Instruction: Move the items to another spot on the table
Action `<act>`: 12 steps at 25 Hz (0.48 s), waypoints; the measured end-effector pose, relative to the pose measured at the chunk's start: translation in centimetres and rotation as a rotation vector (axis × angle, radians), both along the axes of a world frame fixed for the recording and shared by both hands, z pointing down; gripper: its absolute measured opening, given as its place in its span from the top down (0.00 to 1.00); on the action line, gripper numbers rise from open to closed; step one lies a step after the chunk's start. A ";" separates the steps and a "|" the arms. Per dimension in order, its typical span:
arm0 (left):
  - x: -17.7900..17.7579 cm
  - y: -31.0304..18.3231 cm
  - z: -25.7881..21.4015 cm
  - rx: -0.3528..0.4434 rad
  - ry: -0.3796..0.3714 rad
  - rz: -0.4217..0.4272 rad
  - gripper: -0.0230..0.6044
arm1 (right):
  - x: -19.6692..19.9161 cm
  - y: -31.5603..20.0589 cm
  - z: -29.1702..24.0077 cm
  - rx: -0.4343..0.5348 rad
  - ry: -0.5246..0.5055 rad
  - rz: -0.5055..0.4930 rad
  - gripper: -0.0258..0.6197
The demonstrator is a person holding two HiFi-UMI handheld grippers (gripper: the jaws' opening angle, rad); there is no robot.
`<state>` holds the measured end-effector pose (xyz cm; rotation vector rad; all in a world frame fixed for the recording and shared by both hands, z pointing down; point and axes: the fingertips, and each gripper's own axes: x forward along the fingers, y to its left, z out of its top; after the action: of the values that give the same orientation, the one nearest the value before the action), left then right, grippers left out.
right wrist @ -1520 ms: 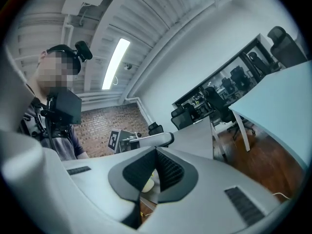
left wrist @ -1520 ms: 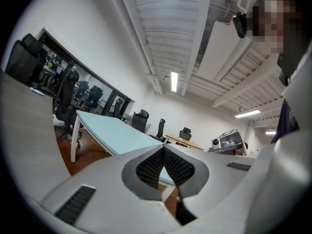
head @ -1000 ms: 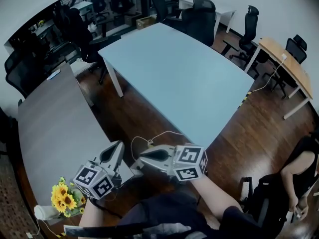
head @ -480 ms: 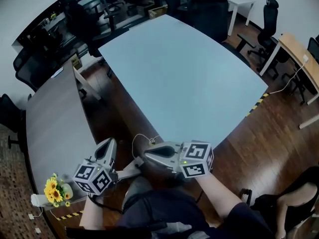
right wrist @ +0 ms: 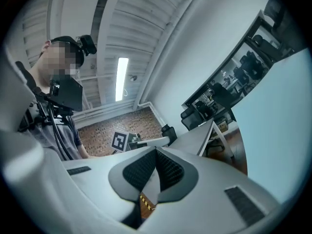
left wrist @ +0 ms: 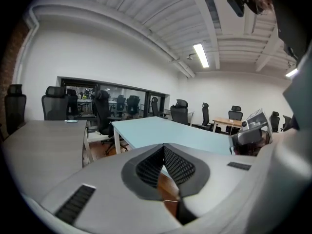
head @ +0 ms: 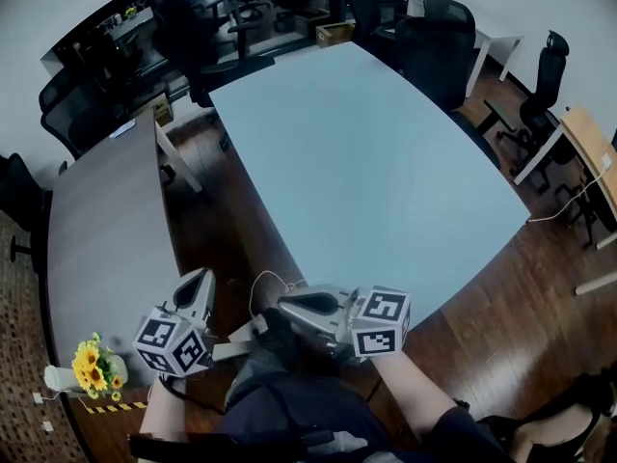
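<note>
Both grippers hang low in the head view, over the dark wood floor in front of the person's lap. My left gripper [head: 201,278] points toward the gap between the two tables; its jaws [left wrist: 163,149] are shut with nothing in them. My right gripper [head: 282,307] points left, also shut and empty [right wrist: 156,153]. A bunch of sunflowers in a white vase [head: 90,367] stands on the near end of the grey table [head: 106,230], left of the left gripper. The large light blue table [head: 376,162] lies ahead.
Black office chairs [head: 439,27] ring the far side of the blue table and the grey table's far end. A wooden desk [head: 593,138] stands at the right edge. A thin white cable [head: 265,283] loops on the floor near the grippers. Yellow-black tape [head: 111,408] marks the floor.
The head view has swung, so both tables sit further right and nearer. Both grippers have drifted lower in the picture and stay shut. The seated person at right has nearly left the picture.
</note>
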<state>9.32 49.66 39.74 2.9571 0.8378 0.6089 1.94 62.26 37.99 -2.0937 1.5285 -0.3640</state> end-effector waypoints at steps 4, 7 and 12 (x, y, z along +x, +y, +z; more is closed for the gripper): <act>3.7 -1.2 0.5 -0.007 0.038 0.043 0.96 | 3.8 -2.3 -0.7 -0.001 0.026 -0.007 0.99; 7.8 -4.4 2.4 -0.020 0.021 0.007 0.96 | 7.2 -5.3 0.2 -0.025 -0.001 -0.036 0.99; 14.2 -10.4 4.6 -0.208 -0.047 -0.065 0.96 | 13.7 -11.6 1.6 -0.151 -0.023 -0.130 0.99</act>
<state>23.48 39.22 44.33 2.7596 0.7486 0.5495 15.68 50.71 39.61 -2.1000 1.6748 -0.5651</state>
